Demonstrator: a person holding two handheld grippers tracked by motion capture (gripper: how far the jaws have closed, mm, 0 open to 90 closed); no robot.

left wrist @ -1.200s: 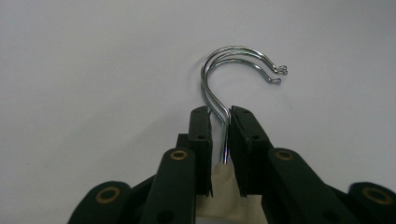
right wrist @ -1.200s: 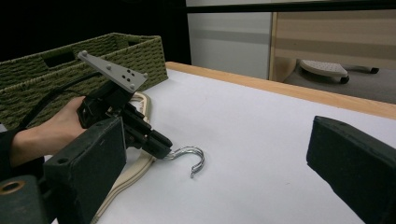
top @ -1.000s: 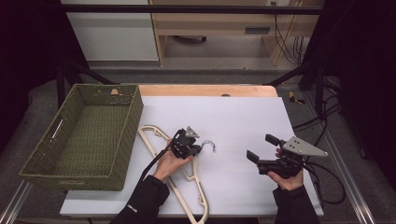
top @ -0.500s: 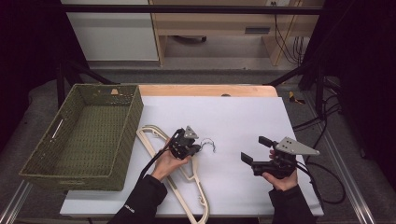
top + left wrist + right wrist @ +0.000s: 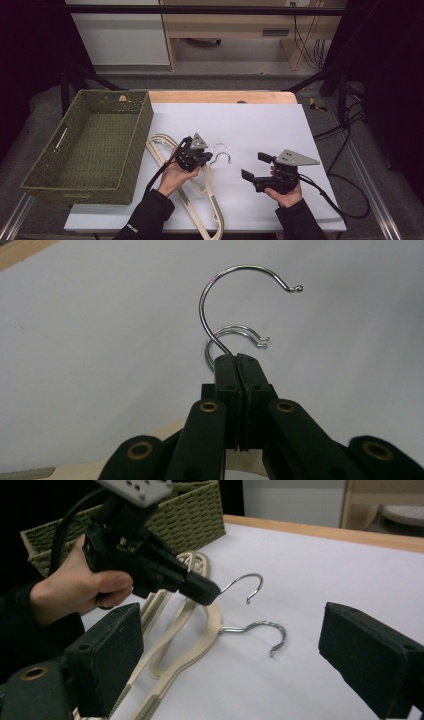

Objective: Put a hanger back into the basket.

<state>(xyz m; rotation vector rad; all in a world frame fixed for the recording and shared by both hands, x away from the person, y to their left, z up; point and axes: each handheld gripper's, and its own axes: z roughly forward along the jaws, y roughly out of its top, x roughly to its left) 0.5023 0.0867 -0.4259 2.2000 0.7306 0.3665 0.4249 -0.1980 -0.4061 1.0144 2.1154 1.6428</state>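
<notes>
Left tool (image 5: 238, 371) clenched on hanger hook (image 5: 227, 300), hanger body hidden, right tool (image 5: 255, 655) released

The white table (image 5: 260, 120) stood on a grey carpeted floor (image 5: 215, 82), with a light wood strip (image 5: 220, 96) along its far edge. Beyond it were a white cabinet (image 5: 120, 35) and a pale wooden shelf unit (image 5: 240, 27). Black cables (image 5: 305, 35) hung at the right. Black frame bars (image 5: 200, 9) crossed the top. The surroundings at left and right were dark.
</notes>
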